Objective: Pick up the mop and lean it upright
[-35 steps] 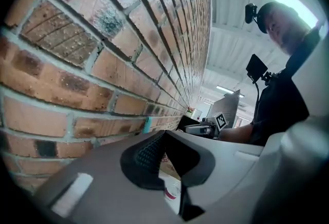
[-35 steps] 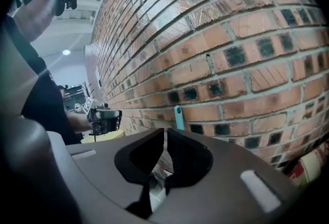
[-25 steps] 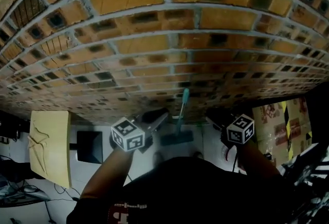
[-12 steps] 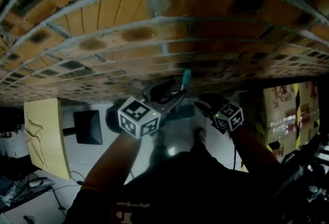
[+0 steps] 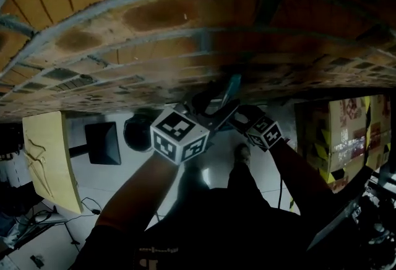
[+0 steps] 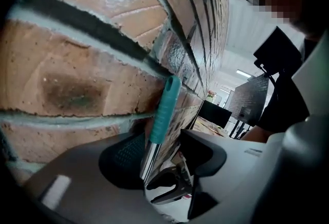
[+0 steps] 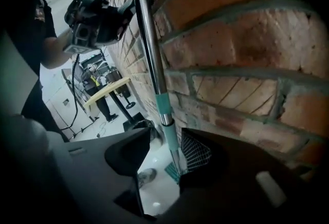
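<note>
The mop stands upright against the brick wall (image 5: 154, 21), with its teal grip (image 5: 233, 86) (image 6: 165, 110) at the top. Below the grip runs the metal shaft (image 7: 149, 38) (image 6: 148, 160), and the mop head (image 7: 172, 170) rests on the floor. My left gripper (image 5: 213, 115) (image 6: 162, 159) is at the grip's lower end. Its jaws are opening, with the shaft beside one pad and a gap to the other. My right gripper (image 5: 238, 115) (image 7: 163, 153) sits lower on the shaft. Its jaws are also opening around the teal collar (image 7: 167, 125) and do not clamp it.
A pale yellow board (image 5: 52, 160) and a black stand (image 5: 102, 142) are on the floor at the left. Printed cardboard boxes (image 5: 346, 132) stand at the right. My shoe (image 5: 242, 152) is near the wall's foot. A person (image 7: 97, 89) stands far off by a table.
Both grippers' jaws have opened and no longer clamp the mop handle. The head view has moved much closer to the brick wall, and the grippers now sit higher in that view.
</note>
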Tool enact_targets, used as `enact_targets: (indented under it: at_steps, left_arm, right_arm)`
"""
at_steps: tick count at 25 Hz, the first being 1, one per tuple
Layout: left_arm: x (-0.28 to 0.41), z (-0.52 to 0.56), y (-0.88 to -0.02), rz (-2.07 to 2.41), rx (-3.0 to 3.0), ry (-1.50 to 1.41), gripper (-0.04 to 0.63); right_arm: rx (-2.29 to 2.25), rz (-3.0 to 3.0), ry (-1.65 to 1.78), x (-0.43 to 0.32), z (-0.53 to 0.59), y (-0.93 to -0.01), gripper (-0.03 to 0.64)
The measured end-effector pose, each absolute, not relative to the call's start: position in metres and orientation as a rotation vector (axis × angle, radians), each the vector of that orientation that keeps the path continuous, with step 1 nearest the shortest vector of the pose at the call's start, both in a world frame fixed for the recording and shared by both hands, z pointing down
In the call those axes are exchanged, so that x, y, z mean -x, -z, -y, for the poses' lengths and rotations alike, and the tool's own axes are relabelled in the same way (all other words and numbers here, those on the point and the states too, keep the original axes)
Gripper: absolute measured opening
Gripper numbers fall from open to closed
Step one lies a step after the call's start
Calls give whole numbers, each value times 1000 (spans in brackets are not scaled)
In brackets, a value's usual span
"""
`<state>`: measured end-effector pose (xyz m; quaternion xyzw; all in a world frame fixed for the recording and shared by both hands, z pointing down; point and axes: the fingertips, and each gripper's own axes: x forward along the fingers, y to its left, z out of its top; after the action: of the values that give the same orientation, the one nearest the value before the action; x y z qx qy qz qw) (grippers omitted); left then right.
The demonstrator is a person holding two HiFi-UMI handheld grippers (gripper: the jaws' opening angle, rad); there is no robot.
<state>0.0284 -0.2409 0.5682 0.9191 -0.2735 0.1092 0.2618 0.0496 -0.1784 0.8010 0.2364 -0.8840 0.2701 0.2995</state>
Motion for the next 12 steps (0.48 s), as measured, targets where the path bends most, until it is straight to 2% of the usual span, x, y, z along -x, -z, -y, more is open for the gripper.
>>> enact_targets:
  at_steps: [8, 12]
  left_arm:
    - [-39, 250, -587, 781, -2512, -327, 193]
    - [-37, 253, -590, 818, -2518, -307, 135]
  right_arm:
    - [-609, 2336, -700, -21, 186, -839, 215]
    - [-623, 2343, -681, -12, 189, -848, 213]
